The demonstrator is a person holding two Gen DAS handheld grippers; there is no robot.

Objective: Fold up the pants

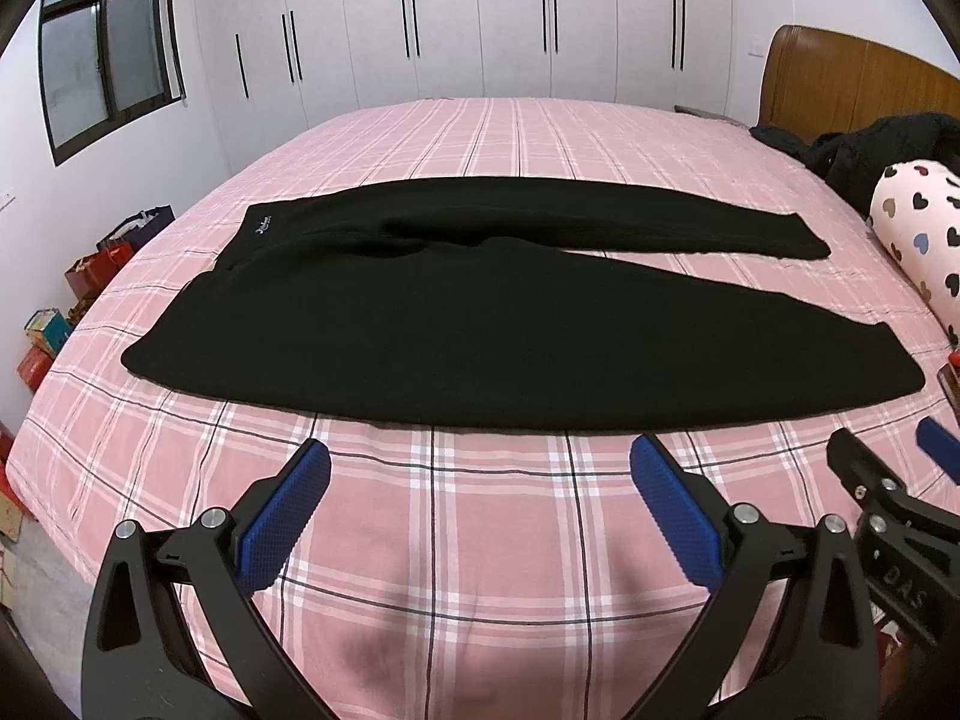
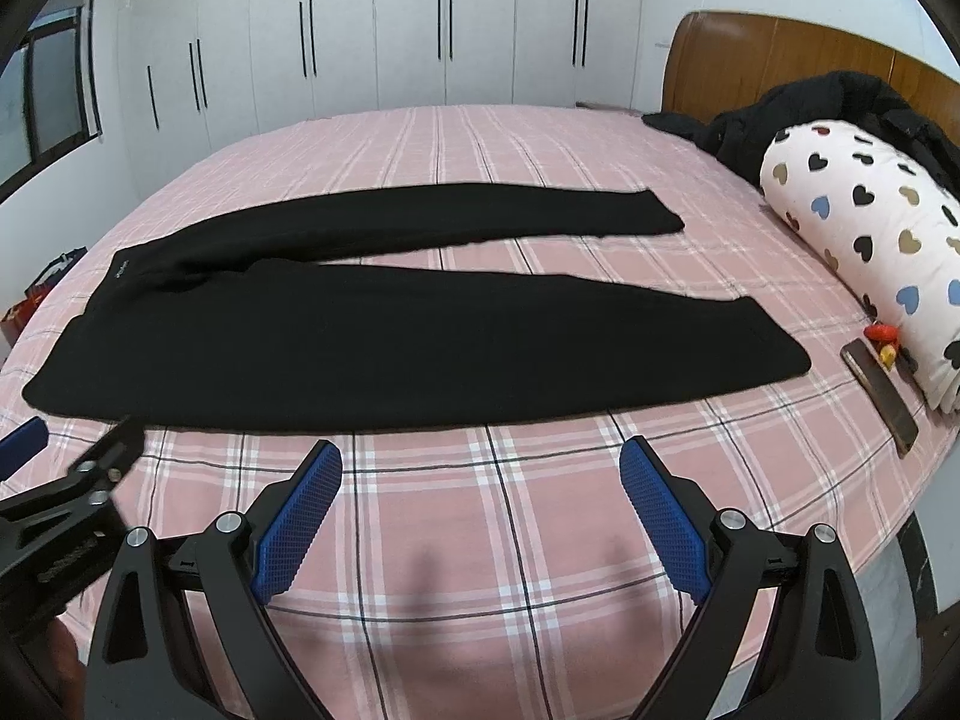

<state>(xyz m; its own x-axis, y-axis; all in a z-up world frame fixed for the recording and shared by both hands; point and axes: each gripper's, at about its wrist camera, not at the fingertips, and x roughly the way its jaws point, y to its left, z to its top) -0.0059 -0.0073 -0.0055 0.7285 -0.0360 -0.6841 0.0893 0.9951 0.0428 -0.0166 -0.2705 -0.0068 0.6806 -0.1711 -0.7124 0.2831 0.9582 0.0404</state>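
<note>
A pair of black pants (image 1: 336, 336) lies flat on a bed (image 1: 480, 540) covered with a pink plaid sheet. The waistband is at the left, where a small pale label (image 1: 262, 224) shows near its far corner, and the two legs run to the right. The legs part from the crotch onward: the far leg (image 2: 480, 216) ends in a narrow cuff well short of the pillow, while the near leg (image 2: 420, 354) is broader in these views and ends closer to the bed's right side. Pink sheet shows in the wedge between them.

The left gripper (image 1: 480, 498) hovers over bare sheet just in front of the near edge of the pants, its blue-padded fingers (image 1: 282, 528) spread wide with nothing between them. The right gripper (image 2: 480, 498) is beside it to the right, also held spread and empty, its pads (image 2: 660, 522) above the sheet and short of the fabric. Neither touches the pants.

At the right of the bed a roll-shaped pillow (image 2: 864, 240) printed with hearts lies near a wooden headboard (image 2: 750, 60), with a heap of dark clothing (image 2: 798, 114) behind it. Just beside the pillow lie a flat dark slab (image 2: 882, 396), possibly a phone, and a small red and yellow item (image 2: 882, 339) too small to identify. White wardrobe doors (image 1: 480, 18) line the far wall, a window (image 1: 102, 60) is at the left, and boxes and bags (image 1: 90, 282) sit on the floor beside the bed.
</note>
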